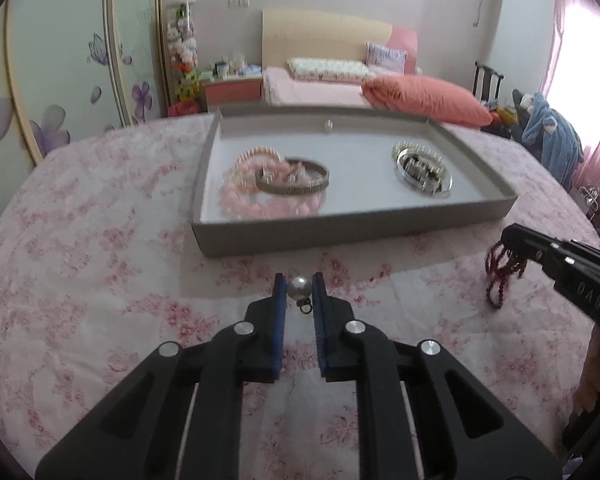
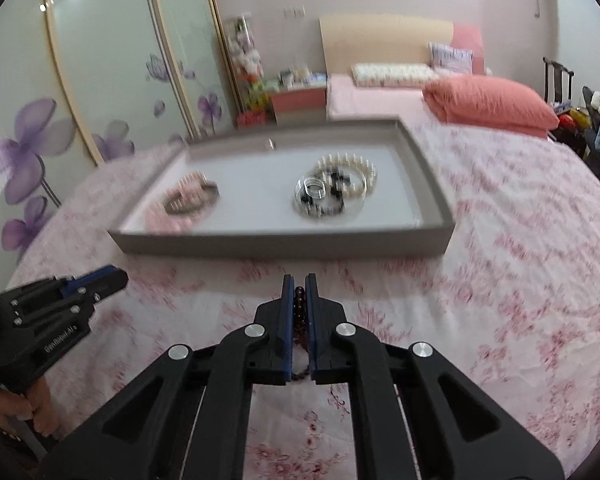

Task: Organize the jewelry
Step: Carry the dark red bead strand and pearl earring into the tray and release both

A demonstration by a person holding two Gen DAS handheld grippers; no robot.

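My left gripper (image 1: 298, 288) is shut on a pearl earring (image 1: 299, 289) with a small dark ring hanging under it, held above the bedspread just in front of the grey tray (image 1: 340, 230). My right gripper (image 2: 299, 292) is shut on a dark red bead bracelet (image 2: 299, 308); in the left wrist view the bracelet (image 1: 500, 274) dangles from it at the right. The tray holds pink bead necklaces and a gold bangle (image 1: 278, 186) at its left, pearl and silver bangles (image 1: 422, 168) at its right, and one small pearl (image 1: 328, 126) at the back.
The tray lies on a bed covered by a pink floral sheet (image 1: 100, 280). A salmon pillow (image 1: 428, 100) lies behind the tray. A wardrobe with purple flowers (image 2: 60, 120) stands to the left. A chair with clothes (image 1: 548, 132) stands to the right.
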